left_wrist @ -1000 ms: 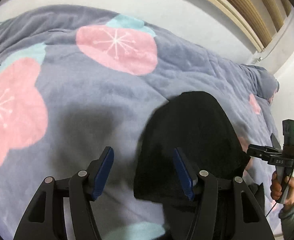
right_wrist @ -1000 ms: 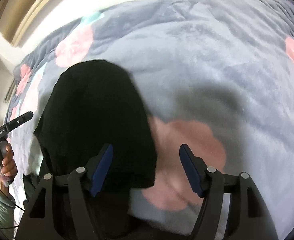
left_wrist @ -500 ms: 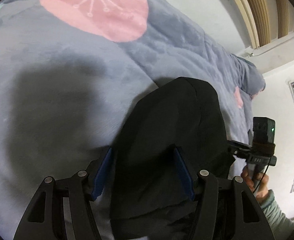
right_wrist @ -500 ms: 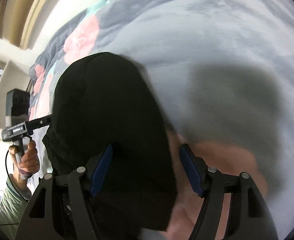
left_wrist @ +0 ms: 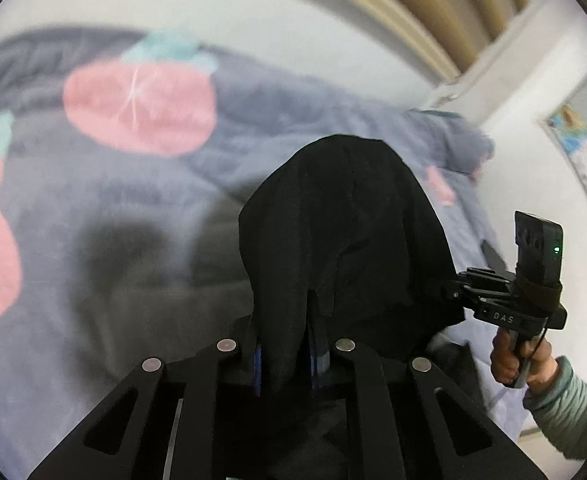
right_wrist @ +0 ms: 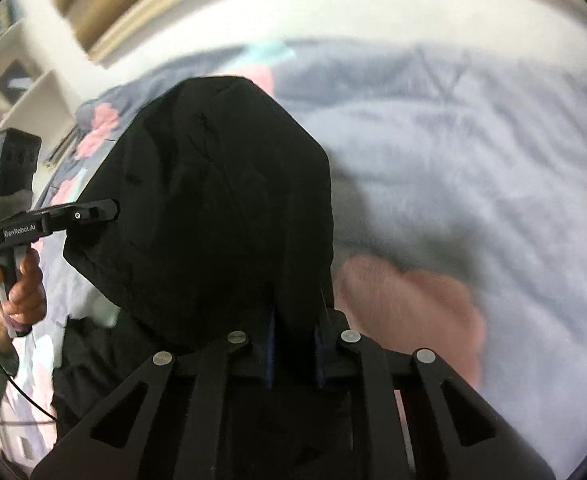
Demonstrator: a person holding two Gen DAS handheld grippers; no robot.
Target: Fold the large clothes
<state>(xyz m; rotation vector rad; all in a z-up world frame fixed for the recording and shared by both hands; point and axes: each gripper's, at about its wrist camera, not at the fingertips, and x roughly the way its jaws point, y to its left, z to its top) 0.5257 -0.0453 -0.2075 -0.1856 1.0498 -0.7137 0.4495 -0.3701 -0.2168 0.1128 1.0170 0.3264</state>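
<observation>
The left gripper [left_wrist: 285, 354] had just closed and pinched a fold of the black garment [left_wrist: 345, 232]; the right gripper [right_wrist: 293, 344] did the same. The matte, soft cloth rose in a rounded hump above the fluffy grey blanket [left_wrist: 93, 216] with pink flowers.

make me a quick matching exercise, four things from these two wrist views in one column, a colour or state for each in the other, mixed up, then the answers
Things:
1. left gripper
2. garment
3. blanket
4. person's sleeve

Colour or state:
A. grey-blue with pink fruit shapes
B. grey-green, at the wrist of the hand on the other gripper's handle
C. shut on black cloth
D. black, bunched up above the bed

Pairs: 1-C, 2-D, 3-A, 4-B
</observation>
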